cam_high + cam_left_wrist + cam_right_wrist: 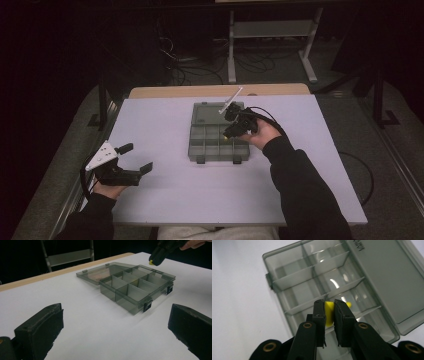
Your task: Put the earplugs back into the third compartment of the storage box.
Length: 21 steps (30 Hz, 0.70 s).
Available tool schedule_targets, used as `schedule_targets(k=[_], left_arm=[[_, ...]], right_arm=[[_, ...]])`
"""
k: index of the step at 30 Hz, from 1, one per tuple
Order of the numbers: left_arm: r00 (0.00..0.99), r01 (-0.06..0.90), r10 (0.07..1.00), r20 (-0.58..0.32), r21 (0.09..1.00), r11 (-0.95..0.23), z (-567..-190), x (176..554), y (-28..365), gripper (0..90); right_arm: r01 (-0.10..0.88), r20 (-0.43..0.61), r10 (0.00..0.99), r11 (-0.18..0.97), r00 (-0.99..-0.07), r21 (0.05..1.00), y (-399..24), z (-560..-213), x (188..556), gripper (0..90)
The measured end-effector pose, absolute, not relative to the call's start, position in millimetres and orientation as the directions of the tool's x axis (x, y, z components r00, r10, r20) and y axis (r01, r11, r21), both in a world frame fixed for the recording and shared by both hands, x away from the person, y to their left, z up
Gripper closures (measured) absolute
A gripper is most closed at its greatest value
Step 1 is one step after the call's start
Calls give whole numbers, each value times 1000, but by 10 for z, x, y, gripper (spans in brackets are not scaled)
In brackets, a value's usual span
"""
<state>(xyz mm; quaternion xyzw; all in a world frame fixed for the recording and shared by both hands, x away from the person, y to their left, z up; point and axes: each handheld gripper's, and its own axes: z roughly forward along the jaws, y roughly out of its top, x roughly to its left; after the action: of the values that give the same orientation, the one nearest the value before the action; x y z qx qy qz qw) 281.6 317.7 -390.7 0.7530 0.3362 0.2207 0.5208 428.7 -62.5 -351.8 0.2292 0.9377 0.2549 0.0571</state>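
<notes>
- High view, far left: the left hand-held gripper point(135, 158) rests low over the bare white desk point(165, 200), jaws spread wide with nothing between them. The compartment box point(218, 141) lies well apart from it, ahead and to its right; in the left gripper view the box point(136, 291) sits beyond and between the two black jaws.
- Centre: the smoke-grey box stands open, its lid point(215, 113) folded flat away from the person, latches on the near edge. Its long axis runs from the near edge toward the far edge of the desk.
- Right: the right hand-held gripper point(230, 131) hangs directly above the box's right-hand compartments, clearly the nearer of the two. Its jaws pinch a small yellow piece point(329, 315), which is just over a divided cell; I judge the coming move to be a short drop straight down.
- Writing: moulded lettering point(359, 245) marks the lid, too blurred to read.
</notes>
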Motion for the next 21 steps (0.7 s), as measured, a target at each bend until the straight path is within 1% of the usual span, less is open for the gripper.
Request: schedule_targets(k=[5, 8, 10, 21], left_arm=[[676, 275, 736, -17, 933, -231, -3906, 2815, 3179, 0], [677, 275, 736, -17, 933, -231, -3906, 2815, 3179, 0], [677, 275, 736, -18, 933, -231, -3906, 2816, 3180, 0], [681, 273, 732, -19, 934, -229, -3905, 2814, 3181, 0]], right_arm=[[423, 31, 488, 720, -872, 550, -628, -3526, 4396, 785], [436, 28, 507, 712, -862, 551, -627, -3571, 4459, 785], [458, 48, 523, 696, -851, 553, -637, -3615, 4505, 785], [499, 70, 543, 703, -836, 506, -580, -3824, 4648, 777]])
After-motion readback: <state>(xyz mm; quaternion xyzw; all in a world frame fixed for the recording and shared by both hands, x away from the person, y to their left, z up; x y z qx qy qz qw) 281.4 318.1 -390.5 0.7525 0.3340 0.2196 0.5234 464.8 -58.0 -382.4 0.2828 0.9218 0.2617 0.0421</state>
